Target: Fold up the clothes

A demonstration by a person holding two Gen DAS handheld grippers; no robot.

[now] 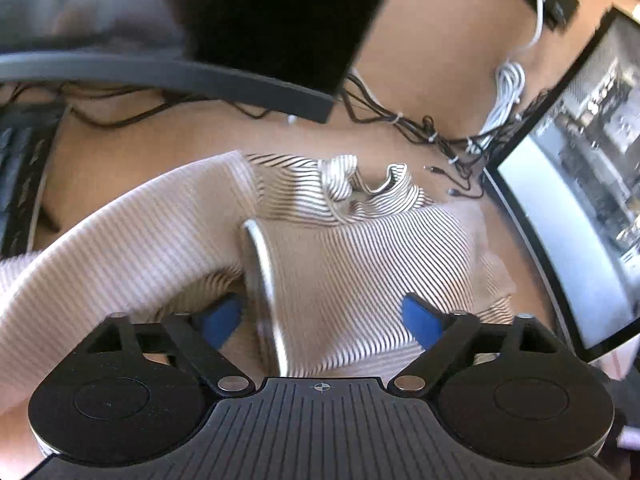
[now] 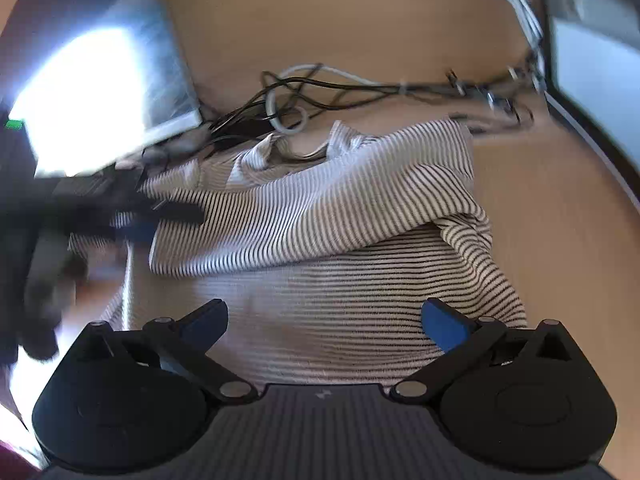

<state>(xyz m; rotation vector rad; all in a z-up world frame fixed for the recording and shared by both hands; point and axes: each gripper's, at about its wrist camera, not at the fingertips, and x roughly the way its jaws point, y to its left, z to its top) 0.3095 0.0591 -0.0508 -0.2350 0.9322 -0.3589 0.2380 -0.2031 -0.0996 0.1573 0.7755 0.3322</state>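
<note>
The black-and-white striped knit shirt (image 2: 320, 216) is light and floppy; pinch its folded edge at 3 o'clock. Both the left gripper (image 1: 322, 318) and the right gripper (image 2: 326, 320) have their fingers spread, empty.

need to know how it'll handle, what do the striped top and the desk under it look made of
Black-and-white striped top: looks like a soft, thin ribbed knit, matte; it drapes in loose folds and its collar ruffles. The fibre can't be told.

Tan desk surface: seems a smooth laminate or wood-look board, with a flat even colour and a slight sheen, though blur leaves this open.
</note>
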